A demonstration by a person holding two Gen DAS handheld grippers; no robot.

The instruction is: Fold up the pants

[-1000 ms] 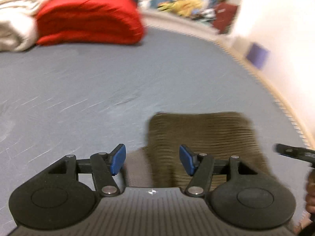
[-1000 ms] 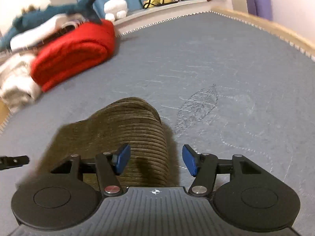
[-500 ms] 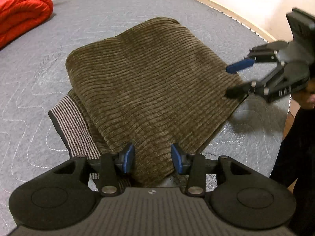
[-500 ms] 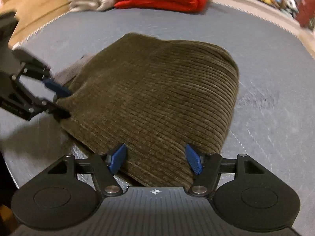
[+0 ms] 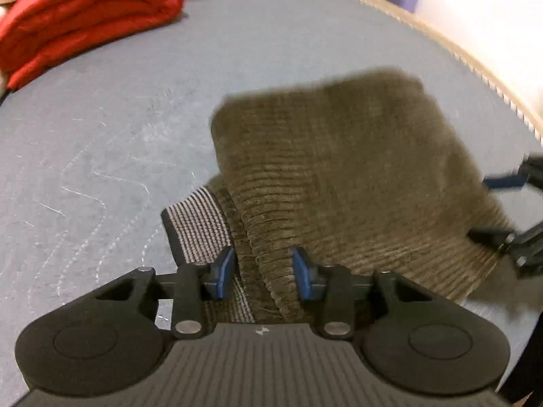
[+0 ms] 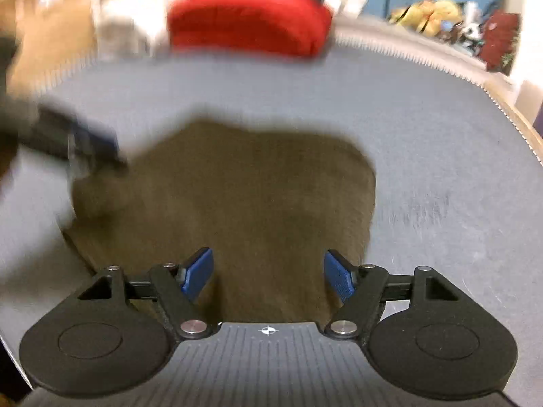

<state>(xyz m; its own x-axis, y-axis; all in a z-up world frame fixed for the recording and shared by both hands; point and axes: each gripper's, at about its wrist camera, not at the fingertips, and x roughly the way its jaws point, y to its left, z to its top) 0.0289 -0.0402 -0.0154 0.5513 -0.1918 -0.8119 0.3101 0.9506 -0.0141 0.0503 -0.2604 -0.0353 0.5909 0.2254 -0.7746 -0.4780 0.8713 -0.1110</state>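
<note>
Final tidying step: the folded brown pants [image 5: 339, 169] lie on the grey bed [image 5: 101, 135]; the left tool [image 5: 263, 273], closing, straddles their near corner ungripped, the right tool [image 6: 268, 273], opening, released; next, squaring edges.

From my left wrist view the grey quilted mattress [image 5: 112, 142] lies bare to the left of the folded corduroy pants [image 5: 339, 169], so I have open room there. A rolled red blanket [image 5: 85, 23] blocks the far left corner. On the right the pants lie near the mattress edge; my right gripper [image 5: 502, 210] crowds that gap.
</note>
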